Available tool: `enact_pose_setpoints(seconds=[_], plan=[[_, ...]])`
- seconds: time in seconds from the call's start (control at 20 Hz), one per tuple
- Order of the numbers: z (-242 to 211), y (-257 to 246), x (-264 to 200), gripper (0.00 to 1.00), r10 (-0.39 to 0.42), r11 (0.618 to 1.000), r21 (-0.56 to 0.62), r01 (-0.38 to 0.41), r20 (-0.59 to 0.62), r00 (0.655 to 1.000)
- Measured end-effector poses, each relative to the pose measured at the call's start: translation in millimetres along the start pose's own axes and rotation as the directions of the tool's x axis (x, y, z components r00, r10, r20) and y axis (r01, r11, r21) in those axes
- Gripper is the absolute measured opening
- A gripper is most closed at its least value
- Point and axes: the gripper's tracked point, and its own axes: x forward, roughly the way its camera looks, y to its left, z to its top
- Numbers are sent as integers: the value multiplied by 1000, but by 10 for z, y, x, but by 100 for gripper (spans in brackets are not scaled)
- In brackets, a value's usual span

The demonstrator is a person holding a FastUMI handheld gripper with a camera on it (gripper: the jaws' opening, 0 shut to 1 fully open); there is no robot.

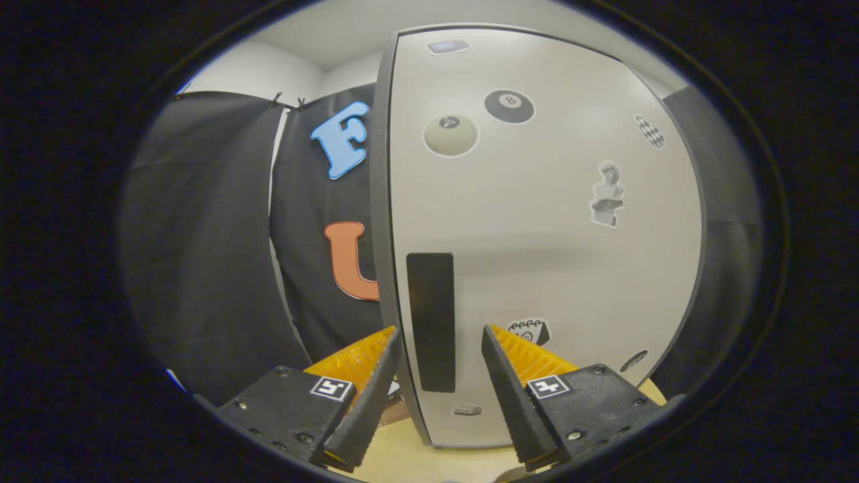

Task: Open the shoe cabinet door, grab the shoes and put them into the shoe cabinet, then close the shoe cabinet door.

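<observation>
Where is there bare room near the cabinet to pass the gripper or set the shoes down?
Bare light floor lies between the fingers, below the cabinet door. The open gripper straddles the dark handle near the door's left edge, so that spot is tight. Left of the door, black cloth hangs close.

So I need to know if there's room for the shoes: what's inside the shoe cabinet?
Cannot tell: the cabinet door is shut and covers the inside. Only its stickered front and dark handle show. The gripper has its fingers open, either side of that handle, not yet touching it.
</observation>
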Motion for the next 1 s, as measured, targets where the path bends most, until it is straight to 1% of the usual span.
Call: enact_pose_setpoints(seconds=[0.05, 0.1, 0.15, 0.2, 0.3, 0.35, 0.45, 0.65, 0.8, 0.95, 1.0], plan=[[2, 39, 51, 74, 11, 1000, 11, -11, 3, 1000], [-24, 46, 88, 69, 7, 1000, 13, -7, -7, 1000], [-43, 28, 107, 62, -5, 1000, 14, 6, -16, 1000], [-53, 49, 127, 56, 1, 1000, 22, 0, -21, 1000], [-46, 25, 139, 45, -28, 1000, 5, 28, -14, 1000], [-45, 23, 120, 39, -28, 1000, -1, 28, -14, 1000], [-61, 19, 91, 34, -4, 1000, 4, 4, -26, 1000], [-76, 14, -76, 29, 58, 998, -6, -59, -35, 998], [-86, 82, -464, 28, 93, 995, -20, -94, -30, 995], [-100, -74, -931, 26, 118, 993, -27, -118, -25, 993], [-118, -106, -1012, 26, 123, 992, -33, -124, -22, 992]])
